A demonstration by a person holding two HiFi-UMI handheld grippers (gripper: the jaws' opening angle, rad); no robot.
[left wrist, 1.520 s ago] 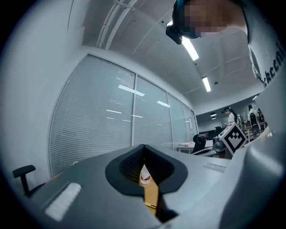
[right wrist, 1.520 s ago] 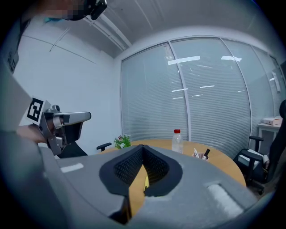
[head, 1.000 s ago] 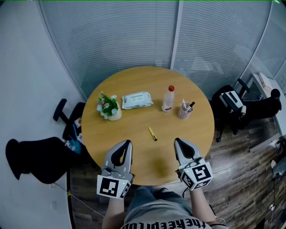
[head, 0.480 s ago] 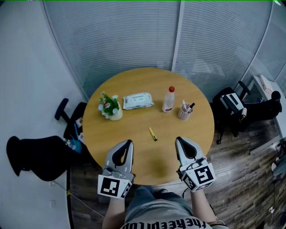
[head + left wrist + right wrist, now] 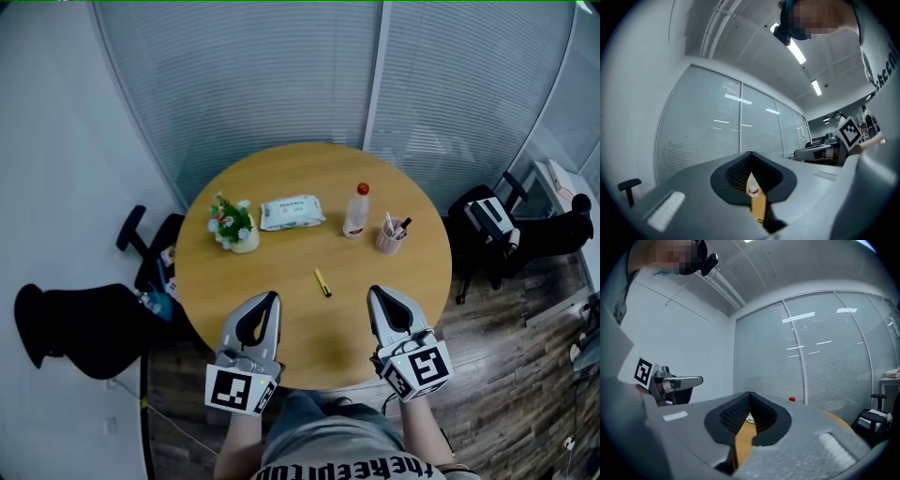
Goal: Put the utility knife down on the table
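The utility knife (image 5: 322,282) lies flat on the round wooden table (image 5: 281,178), a little nearer than the middle, touched by nothing. It sits ahead of the two grippers and between them, clear of both, somewhat closer to the tip of the right gripper (image 5: 373,293) than to the left gripper (image 5: 271,299). It is a slim yellow bar lying at a slant, its far end toward the left and its near end toward the right; finer detail is too small to make out.

Both grippers hover over the near edge of the table, pointing across it. In each gripper view the jaws are pressed together at the tips with nothing between them; only the tabletop shows through the slit lower down.

Farther back on the table stand a small potted plant (image 5: 231,225), a pack of wipes (image 5: 292,212), a red-capped bottle (image 5: 355,209) and a cup of pens (image 5: 389,234).
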